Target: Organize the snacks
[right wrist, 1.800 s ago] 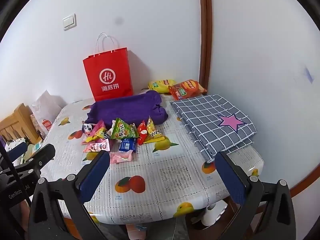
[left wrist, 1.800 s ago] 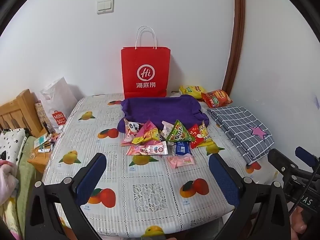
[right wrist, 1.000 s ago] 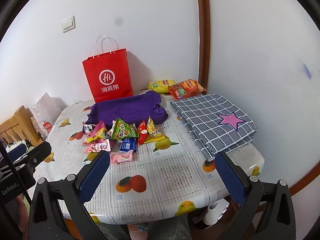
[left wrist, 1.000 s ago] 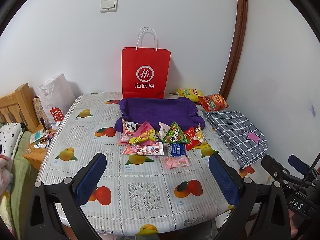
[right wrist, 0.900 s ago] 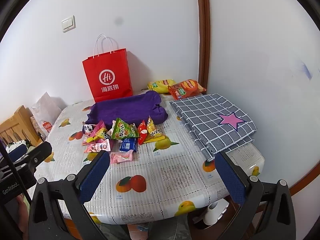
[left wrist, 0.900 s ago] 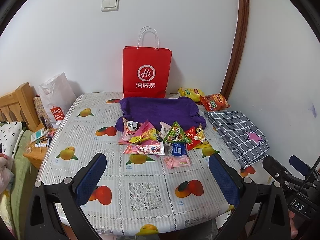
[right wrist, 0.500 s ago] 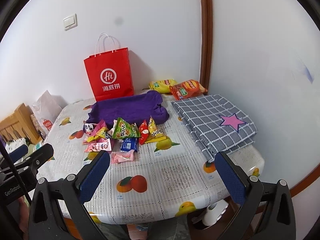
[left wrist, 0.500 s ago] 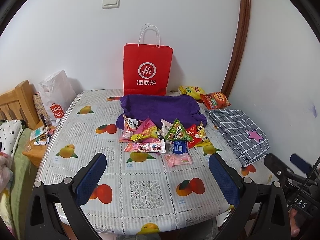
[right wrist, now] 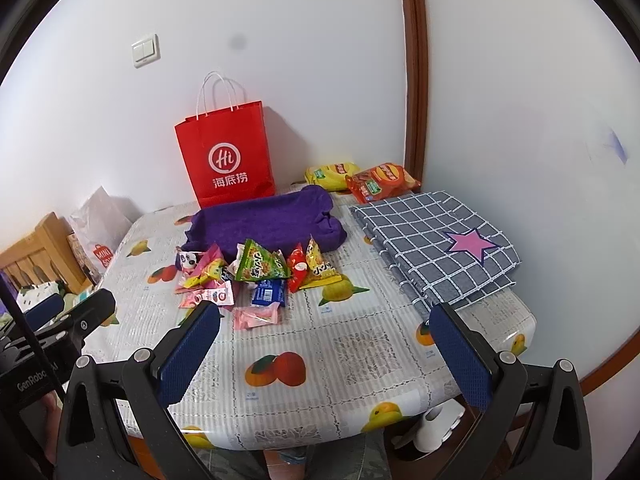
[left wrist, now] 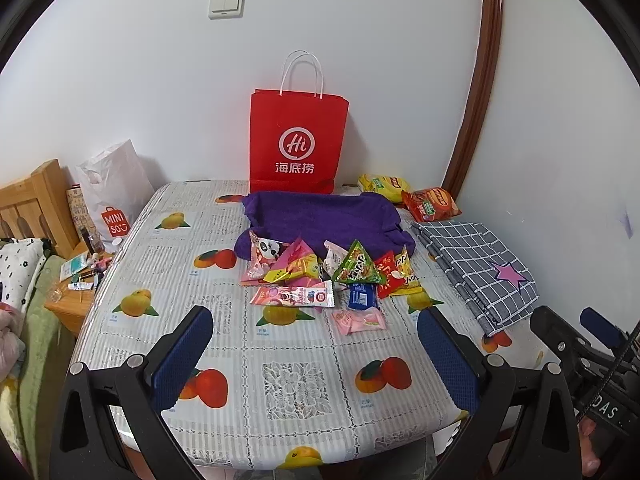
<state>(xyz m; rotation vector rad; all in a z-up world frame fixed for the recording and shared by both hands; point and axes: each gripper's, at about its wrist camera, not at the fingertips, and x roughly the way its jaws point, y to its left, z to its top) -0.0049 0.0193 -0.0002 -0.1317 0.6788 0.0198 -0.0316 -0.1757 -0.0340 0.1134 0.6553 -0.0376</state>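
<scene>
Nothing sorted yet, by the look of it: snack packets (left wrist: 320, 276) heaped loose on the fruit-print tablecloth (left wrist: 296, 376), just in front of the purple towel (left wrist: 324, 216). Pink wrapper (left wrist: 359, 320) lying nearest, in front of the heap; blue packet (left wrist: 362, 296) and green triangular bag (left wrist: 357, 269) closer to the towel. Two chip bags (left wrist: 408, 196) apart, behind the towel's right end. All of the gathering left to do. Left gripper (left wrist: 316, 344) spread wide, empty, short of the heap. Right gripper (right wrist: 324, 340) likewise wide and empty. Only in the left wrist view: bedside clutter (left wrist: 86, 272) left of the towel. Only in the right wrist view: floor and a white object (right wrist: 438, 426) under the table's corner. Red paper bag (right wrist: 228, 160) upright behind the towel; checked cloth (right wrist: 436, 244) to its right.
</scene>
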